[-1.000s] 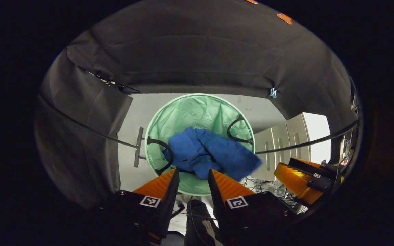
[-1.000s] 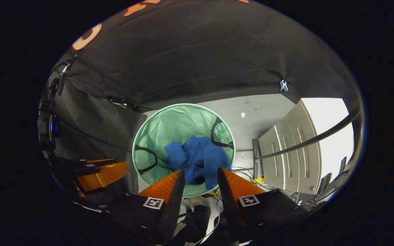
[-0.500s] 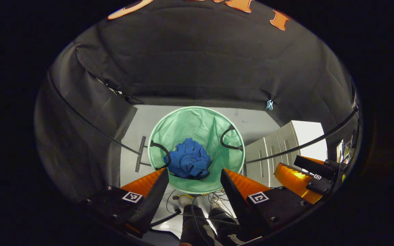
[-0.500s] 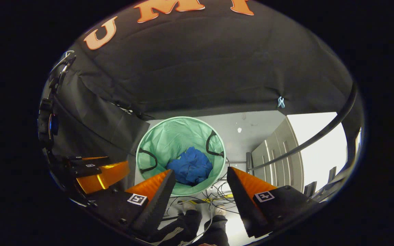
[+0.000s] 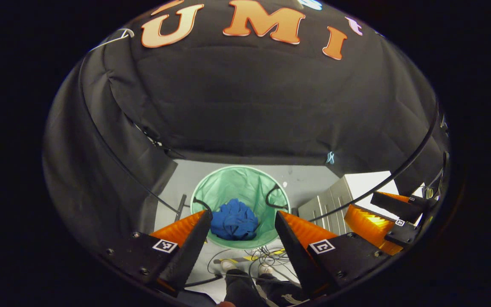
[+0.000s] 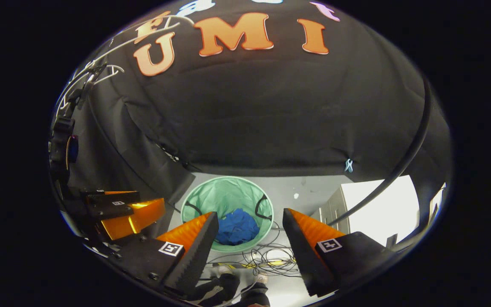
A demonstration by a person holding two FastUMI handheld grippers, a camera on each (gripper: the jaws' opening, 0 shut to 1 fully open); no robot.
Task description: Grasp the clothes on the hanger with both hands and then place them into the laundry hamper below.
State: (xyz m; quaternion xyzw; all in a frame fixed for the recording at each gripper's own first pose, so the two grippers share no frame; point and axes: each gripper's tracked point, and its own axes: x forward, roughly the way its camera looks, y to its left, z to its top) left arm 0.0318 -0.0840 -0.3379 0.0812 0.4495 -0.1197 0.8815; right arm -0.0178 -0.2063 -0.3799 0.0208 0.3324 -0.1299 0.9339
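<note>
Both grippers have risen since a second ago: the hamper looks smaller and lower in each view, and the blue clothes that were then dropping between the fingers now lie bunched inside it.

Nearest, in the left gripper view, the left gripper (image 5: pixel 242 221) has its jaws spread wide and holds nothing. The right gripper (image 6: pixel 249 221) in the right gripper view stands the same — jaws apart, nothing between them. Each gripper also appears at the edge of the other's view: the right one at the right edge of the left gripper view, the left one at the left edge of the right gripper view.

Below the fingers, a person's dark trouser legs and shoes (image 5: pixel 245 288) stand on the pale floor (image 5: pixel 309 181), beside a tangle of loose cables (image 6: pixel 267 258) lying just in front of the hamper.

Beyond them the green laundry hamper (image 5: pixel 245 185) stands upright on the floor, its two black loop handles folded inward. The blue clothes (image 5: pixel 233 221) sit in a crumpled heap at its bottom — nothing covers them.

A thin black rail (image 6: pixel 403 157) crosses the view to the right, with pale panelled cabinets (image 5: pixel 324 204) beyond. Farthest, the black booth cloth (image 5: pixel 249 106) hangs behind, a small clip (image 6: pixel 348 165) pinned at its lower edge.
</note>
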